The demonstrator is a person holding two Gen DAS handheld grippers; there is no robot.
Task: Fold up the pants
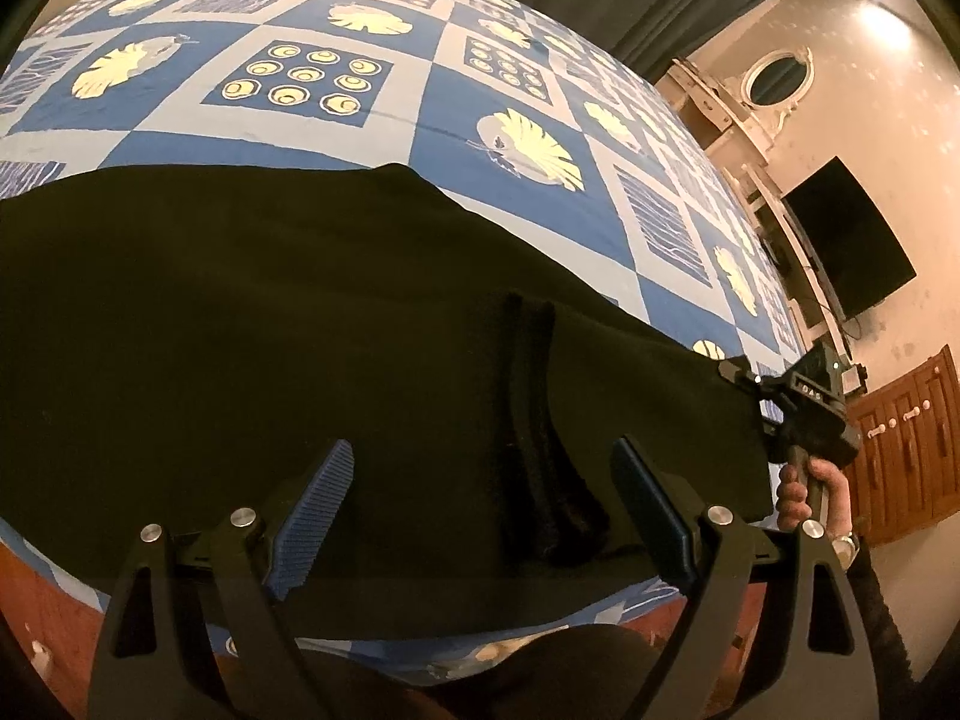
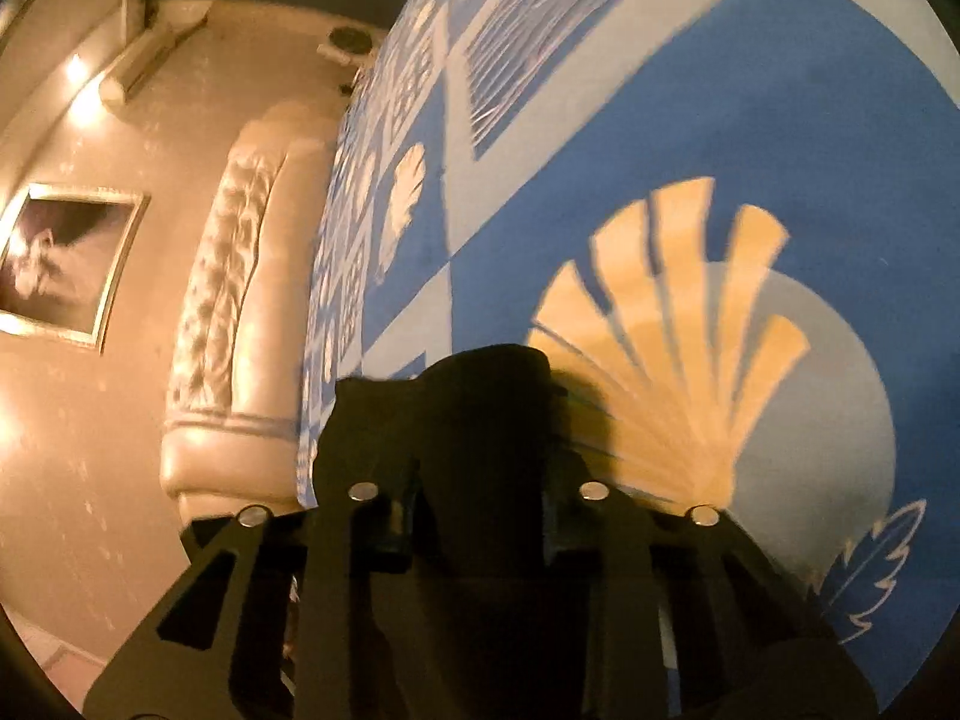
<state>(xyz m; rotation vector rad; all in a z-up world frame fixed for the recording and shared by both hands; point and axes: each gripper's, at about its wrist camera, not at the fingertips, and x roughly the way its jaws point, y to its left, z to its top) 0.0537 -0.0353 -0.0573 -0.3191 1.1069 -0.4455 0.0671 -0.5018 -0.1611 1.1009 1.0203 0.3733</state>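
Observation:
Black pants [image 1: 270, 330] lie spread on a bed with a blue and white patterned cover [image 1: 420, 90]. My left gripper [image 1: 483, 450] hangs open just above the cloth, and its blue pads [image 1: 318, 504] touch nothing. A raised dark seam [image 1: 540, 450] of the pants runs between them. At the pants' right corner my right gripper [image 1: 747, 381] is shut on the cloth, with a person's hand [image 1: 804, 486] on its handle. In the right wrist view, black pants fabric [image 2: 486, 480] fills the right gripper [image 2: 456, 384] and hides its pads above the bed cover [image 2: 720, 120].
Beyond the bed's far side are a dark wall television [image 1: 852, 246], a white dresser with an oval mirror [image 1: 774, 78] and a wooden cabinet [image 1: 900, 450]. A padded headboard [image 2: 240, 300] and a framed picture [image 2: 60, 258] show in the right wrist view.

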